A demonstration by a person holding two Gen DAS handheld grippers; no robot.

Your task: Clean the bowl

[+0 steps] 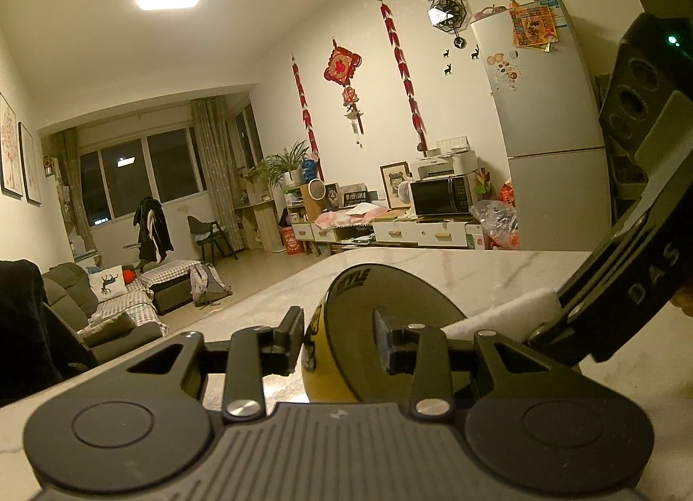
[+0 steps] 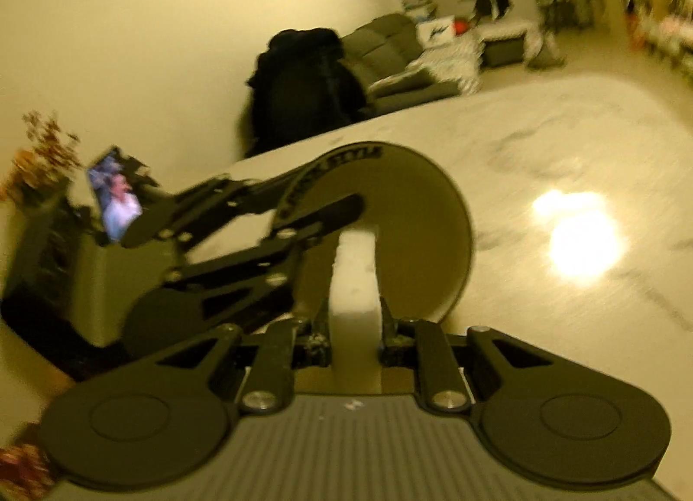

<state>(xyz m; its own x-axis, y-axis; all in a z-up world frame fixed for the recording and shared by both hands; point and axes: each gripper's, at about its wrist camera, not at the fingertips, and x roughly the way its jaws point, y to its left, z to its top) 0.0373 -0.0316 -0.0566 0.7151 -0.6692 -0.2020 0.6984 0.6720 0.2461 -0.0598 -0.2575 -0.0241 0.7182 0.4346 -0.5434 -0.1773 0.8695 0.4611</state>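
The right tool (image 2: 353, 343) is pressed together on a white, soft-looking block of sponge (image 2: 353, 280), which sticks out ahead of the pads and reaches into the dark hollow of the bowl; the sponge looks light and yielding, so it should bend against the curve rather than scrape it. The left tool (image 1: 338, 338) pinches the wall of the round bowl, yellow outside and dark glossy inside (image 1: 390, 319), one pad on the yellow outer skin and the other inside on the dark lining, with the rim between them. The bowl is tipped up on its side on the pale marble-patterned tabletop (image 1: 476, 267), its mouth turned toward the right tool, its lower edge seeming to rest on the tabletop. From the left wrist view the sponge (image 1: 506, 310) shows as a white wedge at the bowl's right rim. The bowl reads as stiff and smooth, probably glazed ceramic or hard plastic; which one I cannot tell, so its weight and fragility are uncertain. A glossy wall gripped only at the rim may slip or pivot under sideways wiping, so a hold well down the wall, with the bowl's base braced on the tabletop, seems the safer purchase. The right wrist view is blurred, so the sponge's exact contact point inside stays unclear.
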